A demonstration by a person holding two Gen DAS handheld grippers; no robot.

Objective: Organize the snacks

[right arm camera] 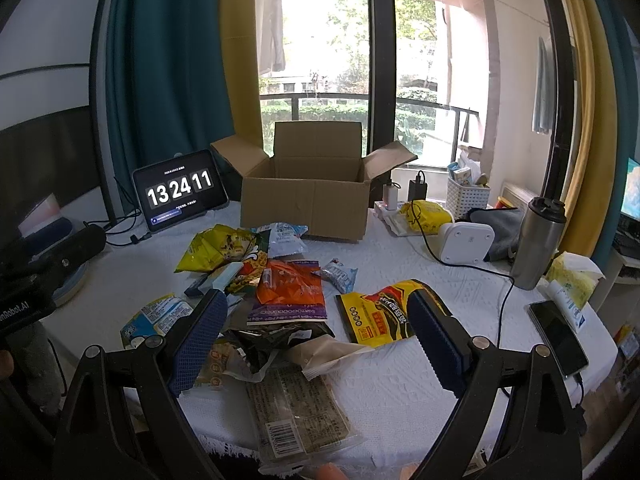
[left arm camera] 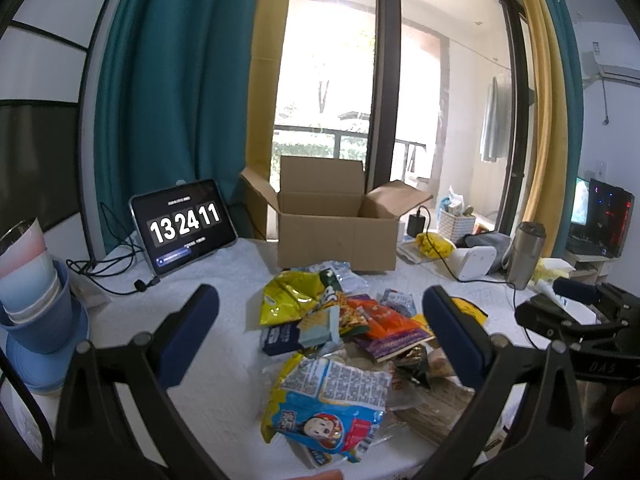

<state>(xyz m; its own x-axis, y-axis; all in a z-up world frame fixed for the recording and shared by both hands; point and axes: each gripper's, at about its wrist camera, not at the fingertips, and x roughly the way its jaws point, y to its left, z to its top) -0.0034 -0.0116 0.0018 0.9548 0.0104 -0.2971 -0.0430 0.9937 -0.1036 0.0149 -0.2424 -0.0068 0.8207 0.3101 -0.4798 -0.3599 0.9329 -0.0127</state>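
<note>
A pile of snack packets lies on the white table [left arm camera: 208, 344], in front of an open, empty-looking cardboard box [left arm camera: 336, 236] [right arm camera: 306, 204]. The pile holds a yellow chip bag [left arm camera: 288, 296] [right arm camera: 214, 252], an orange packet [left arm camera: 384, 318] [right arm camera: 292, 286], a blue cartoon bag [left arm camera: 332, 404] [right arm camera: 158, 314], a yellow-black packet [right arm camera: 380, 314] and a clear brown packet [right arm camera: 298, 412]. My left gripper [left arm camera: 320, 336] is open and empty above the pile. My right gripper [right arm camera: 316, 336] is open and empty above the near packets.
A tablet clock [left arm camera: 182, 224] [right arm camera: 180, 192] stands at the back left with cables. Stacked blue cups [left arm camera: 36, 300] stand at the left. A steel tumbler [right arm camera: 538, 242], white device [right arm camera: 466, 244], basket [right arm camera: 468, 196] and phone [right arm camera: 558, 336] sit at the right.
</note>
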